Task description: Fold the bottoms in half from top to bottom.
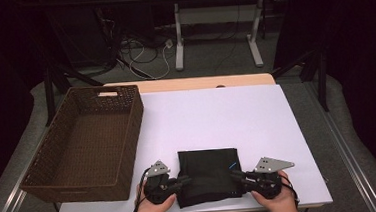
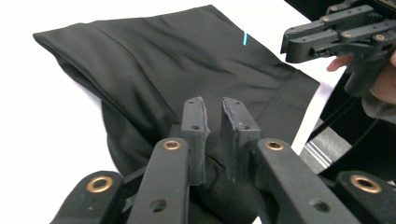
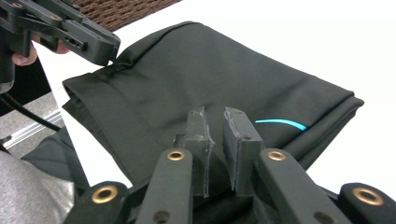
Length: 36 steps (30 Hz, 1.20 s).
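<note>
A white table [image 1: 217,119] was seen from the high view, with a brown wicker basket [image 1: 91,143] standing empty on its left part. A folded black garment [image 1: 208,174] lay at the near edge of the table, just right of the basket and apart from it, between the two grippers.

The garment was folded into a thick, roughly square packet with several layers showing at its edges, and a short cyan mark [image 3: 280,123] was stitched or printed near its right side. The cloth looked smooth and matt, with a few soft creases.

The left gripper [image 2: 213,122] was held at the garment's left edge and the right gripper [image 3: 215,128] at its right edge. On each, the jaws stood narrow, with a slim gap between the pads; in both gripper views cloth lay under and between the jaws, but the pads were not seen to press on it.

The step in hand was judged to be a release after a fold, or a fresh grip being prepared at the two sides. For a move into the basket, both edges would need to be gripped through all layers and lifted together, so that the fold was kept.
</note>
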Tool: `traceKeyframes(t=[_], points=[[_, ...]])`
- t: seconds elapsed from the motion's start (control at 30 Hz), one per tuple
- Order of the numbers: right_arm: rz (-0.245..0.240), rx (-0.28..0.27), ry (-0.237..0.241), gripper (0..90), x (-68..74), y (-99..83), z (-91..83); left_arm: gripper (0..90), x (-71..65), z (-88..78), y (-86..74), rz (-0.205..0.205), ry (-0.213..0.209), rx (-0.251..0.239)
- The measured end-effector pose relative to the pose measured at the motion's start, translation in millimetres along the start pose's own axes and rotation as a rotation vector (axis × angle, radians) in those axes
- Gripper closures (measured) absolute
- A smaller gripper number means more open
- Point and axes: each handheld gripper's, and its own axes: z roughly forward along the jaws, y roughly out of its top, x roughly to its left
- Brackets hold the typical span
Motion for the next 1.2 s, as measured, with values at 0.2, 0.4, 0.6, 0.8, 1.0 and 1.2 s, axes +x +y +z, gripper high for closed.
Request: traceKeyframes(t=[0.2, 0.4, 0.6, 0.8, 1.0, 1.2], points=[[-0.017, -0.024, -0.016, 73.0, -2.7, 0.8, -0.6, 64.0, 4.2, -0.9, 0.2, -0.036, 0.046, -0.018], [-0.035, -0.036, -0.048, 64.7, -2.5, 1.1, -0.6, 47.5, 9.1, -1.6, -0.2, -0.09, 0.086, -0.051], [-0.064, -0.057, -0.092, 53.5, -5.3, 0.3, 0.9, 36.6, 12.9, -2.2, 0.7, -0.104, 0.1, -0.061], [-0.071, -0.059, -0.132, 47.8, -7.8, 1.1, 0.5, 33.1, 15.7, -1.2, 1.1, -0.087, 0.109, -0.06], [-0.117, -0.083, -0.15, 40.3, -7.1, 2.4, 0.4, 34.2, 18.9, -2.8, 2.6, -0.072, 0.118, -0.045], [-0.078, -0.062, -0.17, 29.1, -8.3, 2.9, 1.1, 27.2, 20.7, -1.3, 3.9, -0.102, 0.093, -0.029]])
